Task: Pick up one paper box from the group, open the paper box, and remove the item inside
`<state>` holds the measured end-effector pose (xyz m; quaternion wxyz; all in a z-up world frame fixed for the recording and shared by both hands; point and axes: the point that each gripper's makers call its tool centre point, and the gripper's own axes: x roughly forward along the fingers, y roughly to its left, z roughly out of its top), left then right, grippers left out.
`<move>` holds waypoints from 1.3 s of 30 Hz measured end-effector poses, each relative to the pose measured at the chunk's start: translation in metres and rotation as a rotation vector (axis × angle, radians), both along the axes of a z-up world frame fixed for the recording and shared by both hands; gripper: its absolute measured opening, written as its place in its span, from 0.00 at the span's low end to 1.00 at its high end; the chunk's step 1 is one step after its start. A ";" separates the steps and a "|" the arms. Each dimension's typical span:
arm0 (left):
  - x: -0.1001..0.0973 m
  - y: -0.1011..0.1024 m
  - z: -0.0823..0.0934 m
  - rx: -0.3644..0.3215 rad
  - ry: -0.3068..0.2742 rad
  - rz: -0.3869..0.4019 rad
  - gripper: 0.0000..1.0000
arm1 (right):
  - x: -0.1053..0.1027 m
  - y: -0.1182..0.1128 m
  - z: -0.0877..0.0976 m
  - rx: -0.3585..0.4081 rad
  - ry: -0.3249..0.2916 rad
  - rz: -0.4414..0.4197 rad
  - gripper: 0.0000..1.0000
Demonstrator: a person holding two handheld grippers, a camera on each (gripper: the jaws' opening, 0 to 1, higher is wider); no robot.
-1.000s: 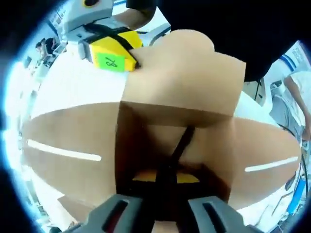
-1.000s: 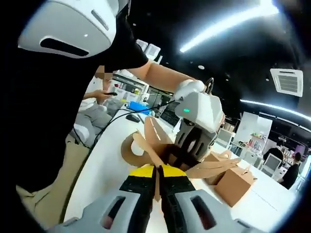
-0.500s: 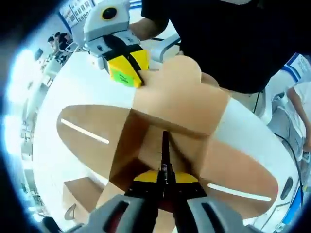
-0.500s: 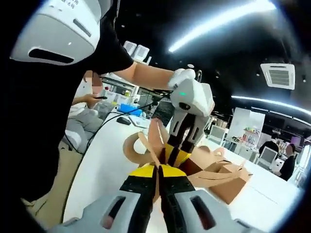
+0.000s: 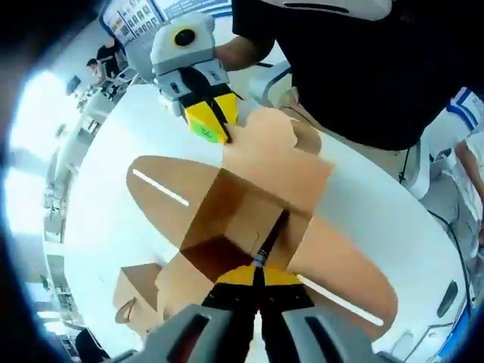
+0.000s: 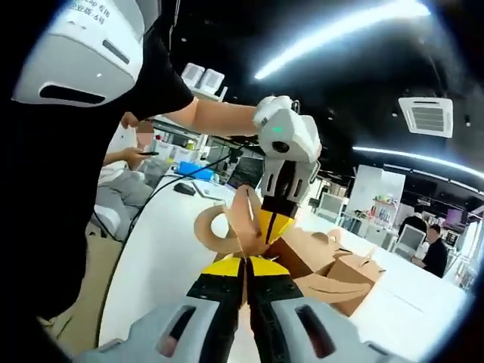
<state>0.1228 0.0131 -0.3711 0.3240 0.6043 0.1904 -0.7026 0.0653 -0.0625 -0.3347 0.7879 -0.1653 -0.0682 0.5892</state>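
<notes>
Over the white bench [image 5: 113, 181], the brown paper box [image 5: 242, 227] lies flaps spread; the left gripper [image 5: 255, 281] has its jaws pressed together on a thin dark item [image 5: 271, 240], while the right gripper [image 6: 245, 265] pinches a rounded cardboard flap [image 6: 246, 215].

White tabletop [image 5: 113, 227], dark ceiling, strip light [image 6: 340, 34], ceiling vent [image 6: 431, 117], distant desks.

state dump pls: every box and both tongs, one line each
paper box: open, flaps spread wide, on the white table
black item: thin, pinched in the left tongs, reaching into the open box
left tongs: shut on the black item
right tongs: shut on the rear flap of the box
other paper boxes: closed, on the table past the open one
</notes>
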 end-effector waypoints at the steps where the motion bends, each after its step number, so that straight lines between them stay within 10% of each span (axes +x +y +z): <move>1: 0.002 0.002 -0.003 0.012 -0.008 0.003 0.03 | 0.000 0.000 0.000 0.000 0.000 0.001 0.03; 8: 0.002 -0.003 -0.006 0.070 -0.025 0.000 0.04 | -0.001 0.001 0.001 -0.007 -0.008 0.002 0.03; 13: -0.004 -0.006 -0.011 0.181 0.006 -0.020 0.33 | -0.001 0.001 0.002 -0.003 -0.006 -0.001 0.04; 26: -0.007 0.005 -0.053 0.423 0.028 -0.052 0.23 | 0.001 0.002 0.005 0.001 -0.006 -0.012 0.04; 39: -0.019 0.013 -0.067 0.486 0.073 -0.035 0.19 | 0.003 0.003 0.005 0.009 0.008 -0.017 0.04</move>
